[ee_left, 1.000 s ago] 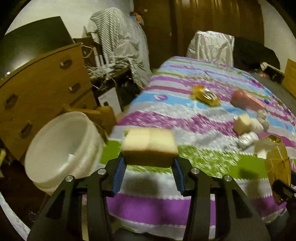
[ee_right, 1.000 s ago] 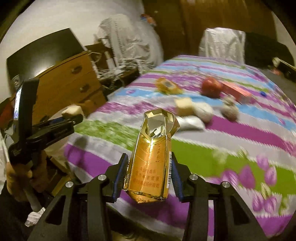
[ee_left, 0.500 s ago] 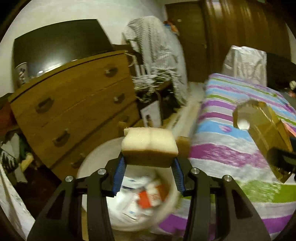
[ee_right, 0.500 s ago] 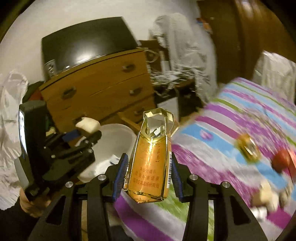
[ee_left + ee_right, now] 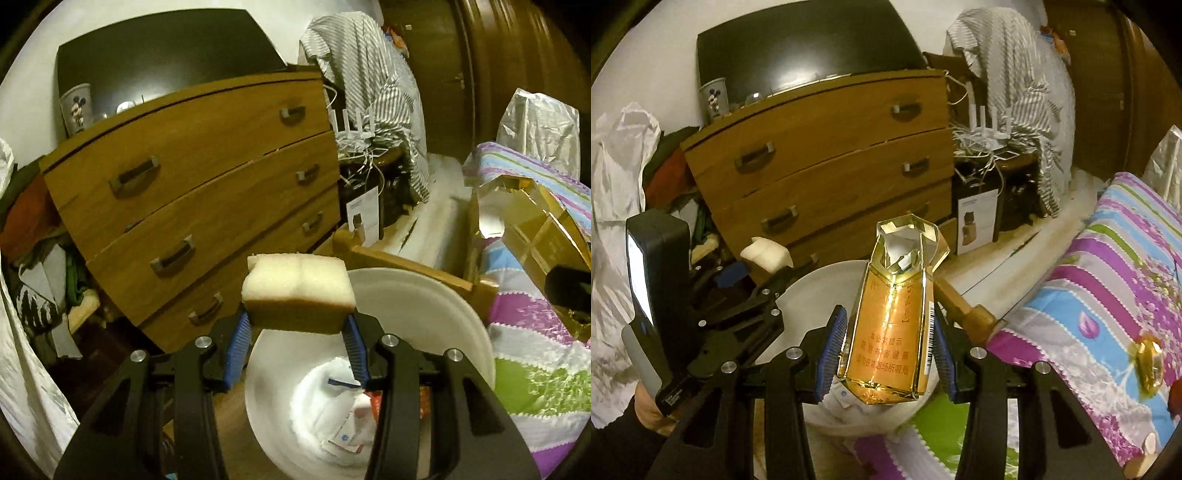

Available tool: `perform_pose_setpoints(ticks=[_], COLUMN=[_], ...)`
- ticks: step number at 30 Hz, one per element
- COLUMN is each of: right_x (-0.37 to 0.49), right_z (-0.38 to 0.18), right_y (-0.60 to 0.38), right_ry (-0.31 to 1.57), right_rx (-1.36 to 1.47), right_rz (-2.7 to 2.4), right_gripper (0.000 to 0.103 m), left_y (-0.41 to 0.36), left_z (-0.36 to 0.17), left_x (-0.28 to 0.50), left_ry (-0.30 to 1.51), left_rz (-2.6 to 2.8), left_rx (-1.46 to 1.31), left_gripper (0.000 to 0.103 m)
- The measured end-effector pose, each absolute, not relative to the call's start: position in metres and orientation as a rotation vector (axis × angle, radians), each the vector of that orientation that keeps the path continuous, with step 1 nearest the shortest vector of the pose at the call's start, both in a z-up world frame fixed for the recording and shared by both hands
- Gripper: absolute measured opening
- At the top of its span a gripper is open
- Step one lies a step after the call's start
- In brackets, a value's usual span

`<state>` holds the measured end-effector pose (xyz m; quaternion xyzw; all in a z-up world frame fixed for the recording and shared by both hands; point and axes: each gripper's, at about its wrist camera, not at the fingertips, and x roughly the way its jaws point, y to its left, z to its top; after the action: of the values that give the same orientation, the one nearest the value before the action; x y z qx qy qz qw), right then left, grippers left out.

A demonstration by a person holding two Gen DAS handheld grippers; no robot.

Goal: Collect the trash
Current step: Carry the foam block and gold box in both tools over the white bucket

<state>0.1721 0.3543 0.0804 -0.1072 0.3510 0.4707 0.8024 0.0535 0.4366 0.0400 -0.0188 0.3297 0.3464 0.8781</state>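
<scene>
The bucket (image 5: 424,295) stands on the floor between the chest of drawers (image 5: 207,184) on its left and the bed (image 5: 546,354) on its right. Wrappers (image 5: 347,417) lie in the bucket. The left hand-held gripper (image 5: 297,343) holds a sponge (image 5: 297,291) over the bucket's near-left rim; the right hand-held gripper (image 5: 888,354) holds a carton (image 5: 890,332) upright to its right, by the bed's edge. A cup (image 5: 75,105) stands on the chest, before a television (image 5: 159,55). Behind the bucket, a router (image 5: 354,127) sits among cables.
</scene>
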Motion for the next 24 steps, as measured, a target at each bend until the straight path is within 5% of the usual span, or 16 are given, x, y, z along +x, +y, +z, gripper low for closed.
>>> perform_pose_setpoints(ticks=[24], right_x=[0.169], right_z=[0.057], right_y=[0.379], right_ry=[0.774], right_rx=[-0.283], right_rz=[1.027], right_gripper=[0.047], left_y=[0.456], left_z=[0.017], left_x=[0.057], left_ry=[0.721], left_rz=[0.707], left_rx=[-0.057], left_gripper=[0.044])
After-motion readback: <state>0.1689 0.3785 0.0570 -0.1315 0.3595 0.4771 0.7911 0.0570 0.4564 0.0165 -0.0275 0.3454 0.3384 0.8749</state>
